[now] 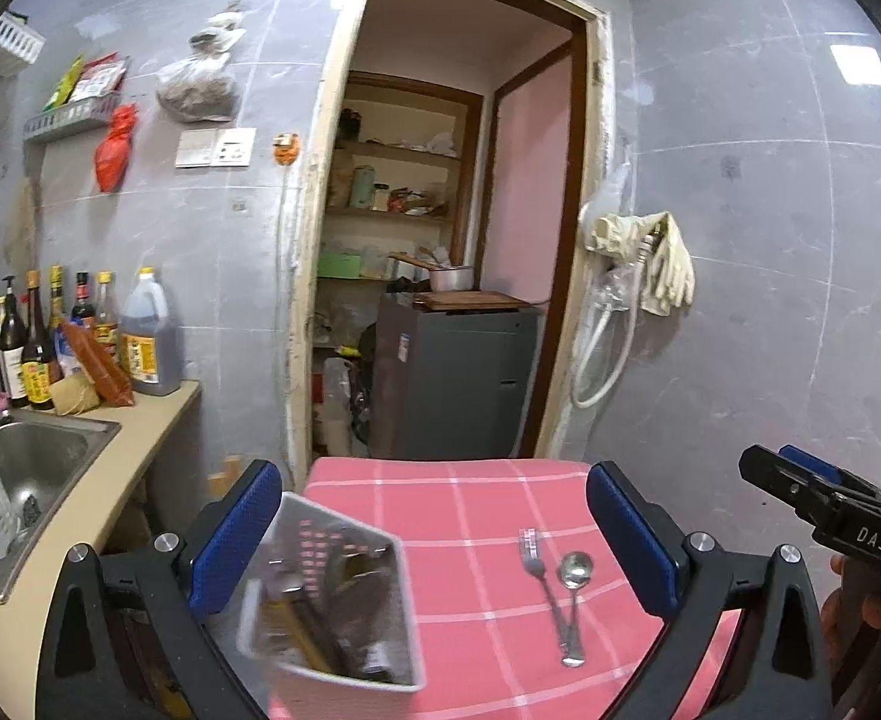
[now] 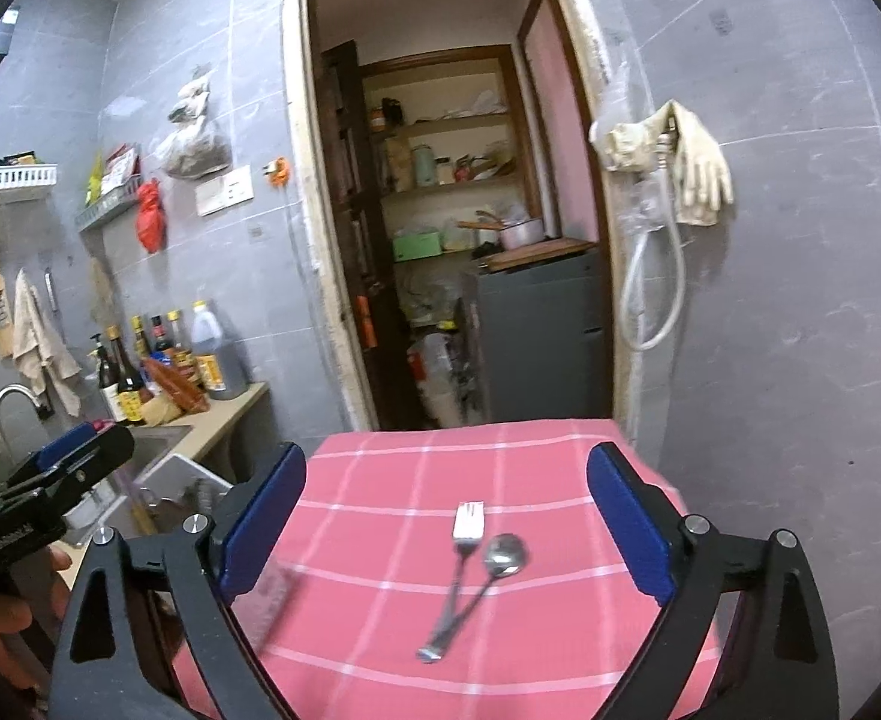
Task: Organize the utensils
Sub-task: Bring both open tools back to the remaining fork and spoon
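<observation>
The fork (image 2: pixel 463 564) and spoon (image 2: pixel 491 576) lie crossed at their handles on the pink-clothed desk (image 2: pixel 380 480), lower centre of the right wrist view, long axes running away from the camera. The right hand-held gripper (image 2: pixel 446 516) frames them directly, jaws apart and empty, so it appears nearer. The left hand-held gripper (image 1: pixel 434 534), also apart and empty, has the utensil caddy (image 1: pixel 332 588) at lower left.
</observation>
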A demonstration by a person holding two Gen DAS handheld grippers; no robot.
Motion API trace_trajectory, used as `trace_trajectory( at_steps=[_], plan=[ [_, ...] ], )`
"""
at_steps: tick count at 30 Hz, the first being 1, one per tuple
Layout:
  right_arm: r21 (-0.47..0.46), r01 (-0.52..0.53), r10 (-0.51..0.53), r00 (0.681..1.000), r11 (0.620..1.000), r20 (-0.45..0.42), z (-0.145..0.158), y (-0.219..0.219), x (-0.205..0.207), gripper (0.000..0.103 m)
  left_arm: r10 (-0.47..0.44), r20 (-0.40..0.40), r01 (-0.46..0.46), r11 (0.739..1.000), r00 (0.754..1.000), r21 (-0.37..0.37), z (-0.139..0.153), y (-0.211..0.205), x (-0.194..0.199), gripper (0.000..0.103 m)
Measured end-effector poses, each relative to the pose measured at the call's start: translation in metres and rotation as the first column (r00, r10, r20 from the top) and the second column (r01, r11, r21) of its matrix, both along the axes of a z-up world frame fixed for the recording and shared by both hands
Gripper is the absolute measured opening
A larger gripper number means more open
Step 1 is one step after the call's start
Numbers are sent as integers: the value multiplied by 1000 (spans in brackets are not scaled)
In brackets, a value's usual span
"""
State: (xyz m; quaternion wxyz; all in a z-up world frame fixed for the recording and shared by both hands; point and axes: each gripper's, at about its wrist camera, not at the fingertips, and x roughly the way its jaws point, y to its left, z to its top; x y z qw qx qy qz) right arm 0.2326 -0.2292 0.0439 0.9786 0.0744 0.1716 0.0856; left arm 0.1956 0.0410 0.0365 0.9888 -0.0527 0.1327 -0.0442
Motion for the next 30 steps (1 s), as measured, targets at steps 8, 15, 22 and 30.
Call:
trace_trajectory(
  at_steps=[8, 15, 22, 30],
  plan=[
    [-2, 44, -44, 999, 999, 3, -6, -49, 8, 98, -49, 6, 49, 999, 999, 4, -2, -46, 16, 102],
    [4, 50, -50, 998, 999, -40, -36, -85, 28, 99, -78, -25, 78, 997, 997, -5, -27, -88, 42, 102],
    [7, 43, -42, 994, 999, -105, -79, -108, 54, 99, -85, -108, 84, 996, 991, -10, -70, -114, 71, 102],
    [40, -8, 15, 987, 999, -163, -132, -119, 85, 99, -87, -207, 86, 996, 974, -15, -119, -124, 108, 102]
  ],
)
